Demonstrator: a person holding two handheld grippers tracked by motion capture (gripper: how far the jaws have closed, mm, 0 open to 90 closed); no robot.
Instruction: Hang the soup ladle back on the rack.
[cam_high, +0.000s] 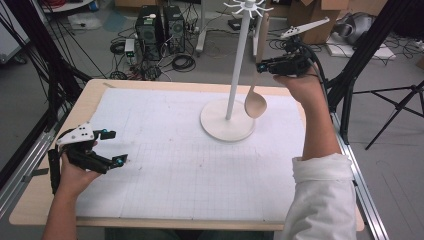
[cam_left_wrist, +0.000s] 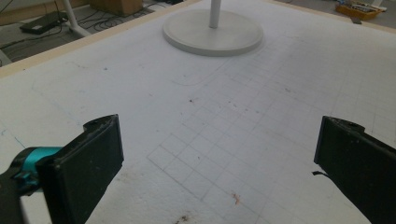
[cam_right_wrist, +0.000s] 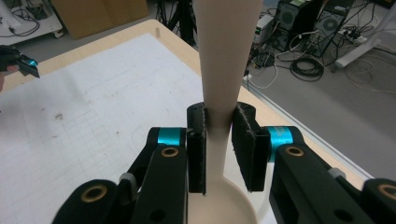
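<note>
A pale wooden spoon (cam_high: 255, 105) hangs bowl down beside the white stand's pole (cam_high: 239, 60), just above the round base (cam_high: 227, 122). My right gripper (cam_high: 265, 66) is raised at the back right and shut on the spoon's handle. In the right gripper view both pads clamp the flat handle (cam_right_wrist: 226, 56), with the bowl (cam_right_wrist: 224, 205) toward the camera. My left gripper (cam_high: 115, 146) rests low at the table's left side, open, with nothing between its jaws. In the left gripper view its jaws (cam_left_wrist: 219, 154) stand wide apart over the mat, facing the stand's base (cam_left_wrist: 212, 32).
A white gridded mat (cam_high: 175, 160) covers most of the wooden table (cam_high: 30, 210). Hooks (cam_high: 248, 7) ring the stand's top. Computer towers (cam_high: 150, 30), cables and boxes lie on the floor behind. A black tripod (cam_high: 395, 107) stands to the right.
</note>
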